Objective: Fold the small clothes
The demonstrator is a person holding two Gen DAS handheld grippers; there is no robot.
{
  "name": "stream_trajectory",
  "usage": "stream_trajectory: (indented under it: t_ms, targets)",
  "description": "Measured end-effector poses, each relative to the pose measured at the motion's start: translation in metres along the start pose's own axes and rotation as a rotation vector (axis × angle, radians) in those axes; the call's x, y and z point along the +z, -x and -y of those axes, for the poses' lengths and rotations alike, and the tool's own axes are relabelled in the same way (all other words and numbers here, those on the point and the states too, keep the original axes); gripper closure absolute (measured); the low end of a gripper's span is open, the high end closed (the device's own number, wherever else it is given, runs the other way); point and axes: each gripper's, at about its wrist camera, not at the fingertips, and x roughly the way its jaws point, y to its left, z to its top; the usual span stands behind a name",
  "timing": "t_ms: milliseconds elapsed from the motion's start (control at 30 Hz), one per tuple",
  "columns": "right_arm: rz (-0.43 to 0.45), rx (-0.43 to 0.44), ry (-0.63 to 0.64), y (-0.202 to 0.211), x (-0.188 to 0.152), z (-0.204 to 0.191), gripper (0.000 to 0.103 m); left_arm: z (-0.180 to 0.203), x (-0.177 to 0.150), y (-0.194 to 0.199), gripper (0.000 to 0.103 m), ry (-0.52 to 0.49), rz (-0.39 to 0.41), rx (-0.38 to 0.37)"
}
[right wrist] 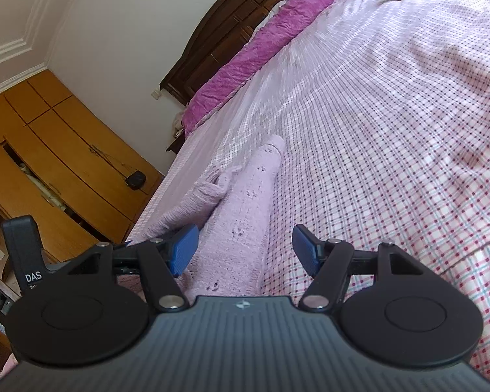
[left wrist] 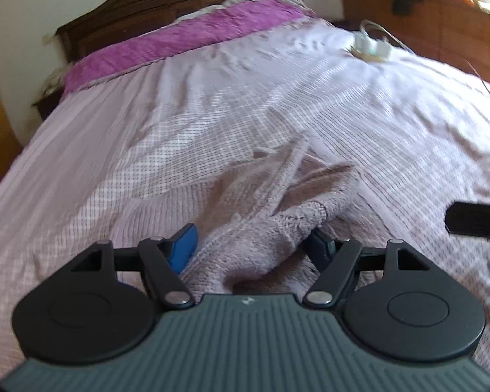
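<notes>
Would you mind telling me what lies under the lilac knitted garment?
The knitted garment rests directly on the checked bedspread, which shows all around it. Whatever sits beneath its bunched folds is covered and cannot be seen.

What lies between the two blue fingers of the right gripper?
In the right wrist view, the lilac knitted garment and checked bedspread lie between the right gripper fingers.

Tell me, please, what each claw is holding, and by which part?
Neither: both claws, left and right, are open around the knit garment, not clamped on it.
</notes>
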Motion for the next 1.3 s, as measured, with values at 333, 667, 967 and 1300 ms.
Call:
stream_trajectory:
  t_ms: [333, 667, 967, 1300]
  targets:
    - [-0.012, -0.005, -0.002, -0.006, -0.002, 0.0, 0.032, -0.031, 0.003, 0.008, 0.087, 0.201, 0.047, -0.083]
    - [-0.031, -0.003, 0.001, -0.014, -0.003, 0.0, 0.032, -0.125, -0.033, 0.011, 0.088, 0.633, 0.043, -0.026]
    - [-0.051, -0.001, 0.014, -0.024, -0.006, -0.005, 0.032, -0.138, -0.041, -0.009, 0.08, 0.701, -0.039, -0.068]
    - [-0.069, 0.002, 0.033, -0.034, -0.008, -0.009, 0.032, -0.143, -0.048, -0.017, 0.077, 0.725, -0.036, -0.1]
